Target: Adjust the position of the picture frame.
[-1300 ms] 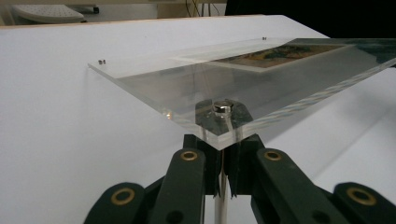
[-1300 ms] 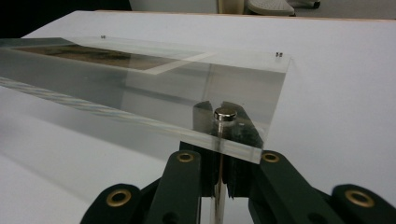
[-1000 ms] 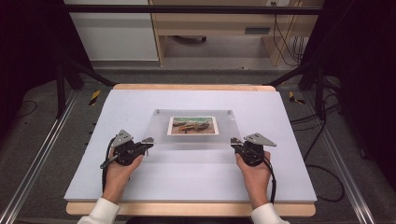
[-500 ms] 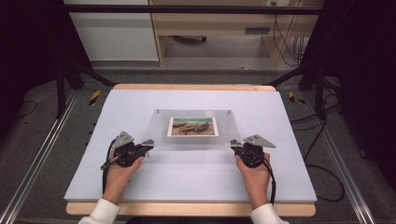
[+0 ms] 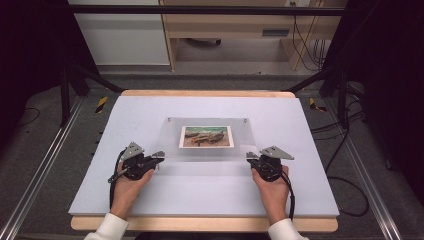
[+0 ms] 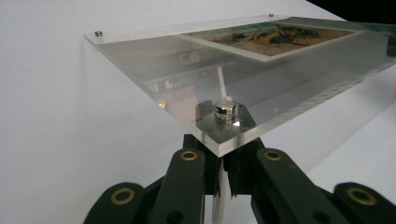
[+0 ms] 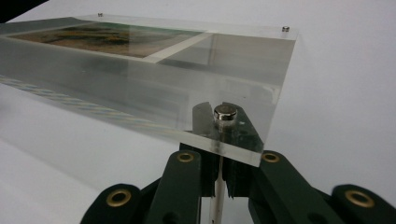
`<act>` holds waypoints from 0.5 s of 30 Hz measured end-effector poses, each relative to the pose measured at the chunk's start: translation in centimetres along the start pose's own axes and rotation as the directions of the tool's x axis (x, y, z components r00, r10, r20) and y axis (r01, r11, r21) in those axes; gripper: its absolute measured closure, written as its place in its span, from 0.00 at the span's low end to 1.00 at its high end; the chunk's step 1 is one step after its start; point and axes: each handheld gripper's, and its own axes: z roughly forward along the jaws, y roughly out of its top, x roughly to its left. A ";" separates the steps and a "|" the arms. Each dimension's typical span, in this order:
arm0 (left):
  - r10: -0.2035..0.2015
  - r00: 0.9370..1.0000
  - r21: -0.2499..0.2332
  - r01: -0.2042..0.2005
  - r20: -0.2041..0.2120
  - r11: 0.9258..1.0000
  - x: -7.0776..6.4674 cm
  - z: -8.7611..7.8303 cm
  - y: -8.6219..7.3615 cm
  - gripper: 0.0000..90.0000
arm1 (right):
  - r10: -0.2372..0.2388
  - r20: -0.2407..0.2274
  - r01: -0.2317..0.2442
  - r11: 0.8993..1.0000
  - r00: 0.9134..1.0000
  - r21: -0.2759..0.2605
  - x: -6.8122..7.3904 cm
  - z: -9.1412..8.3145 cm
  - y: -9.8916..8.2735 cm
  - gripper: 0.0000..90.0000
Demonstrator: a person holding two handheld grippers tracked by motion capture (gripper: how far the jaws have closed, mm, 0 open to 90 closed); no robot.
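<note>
Item: clear acrylic frame, two plates sandwiching a photo, pinned at the corners by small metal studs. Location: middle of the white table, far edge resting on it, near edge raised off the surface.

Left gripper: I have it at the frame's near left corner. In the left gripper view the jaws are drawn fully together with something thin and pale clamped upright between them, just under the corner stud. I read that as the frame's own edge or a part of it, but I cannot tell for certain. The frame runs up and away from the jaws, its corner sitting directly over them.

Right gripper: mirror position at the near right corner. Jaws equally tight, the same pale strip between them below the stud; the frame stretches off to the left of that view.

Reason for the hold, as I judge it: one grip per corner keeps the plate level side to side and stops it twisting, and holding at the edge keeps my jaws off the photo area. The tilt suggests the frame is being lifted or set down by its near side, with the far edge as the pivot.

Both hands lie low behind the grippers, wrists near the table's front edge.
</note>
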 end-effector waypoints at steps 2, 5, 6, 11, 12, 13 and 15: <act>0.000 1.000 0.002 0.000 -0.002 1.000 0.0 0.0 0.0 0.93 | -0.002 -0.001 0.002 1.000 1.000 0.003 0.0 0.0 -0.1 0.94; 0.006 1.000 0.010 -0.006 -0.007 1.000 0.0 0.1 -0.2 0.93 | 0.001 -0.003 -0.001 1.000 1.000 0.009 0.1 0.0 -0.2 0.94; 0.006 1.000 0.010 -0.006 -0.007 1.000 0.0 0.1 -0.2 0.93 | 0.001 -0.003 -0.001 1.000 1.000 0.009 0.1 0.0 -0.2 0.94; 0.008 1.000 0.017 -0.008 -0.011 1.000 -0.1 0.1 -0.3 0.93 | 0.001 -0.006 -0.001 1.000 1.000 0.019 0.0 0.1 -0.4 0.94; 0.008 1.000 0.019 -0.008 -0.012 1.000 -0.1 0.1 -0.4 0.93 | 0.001 -0.006 -0.001 1.000 1.000 0.019 0.0 0.1 -0.4 0.94; 0.009 1.000 0.024 -0.009 -0.015 1.000 -0.1 0.2 -0.4 0.93 | -0.001 -0.004 0.001 1.000 1.000 0.020 0.0 0.1 -0.4 0.94; 0.011 1.000 0.028 -0.010 -0.016 1.000 -0.2 0.2 -0.5 0.93 | 0.000 -0.006 0.000 1.000 1.000 0.025 0.0 0.2 -0.5 0.94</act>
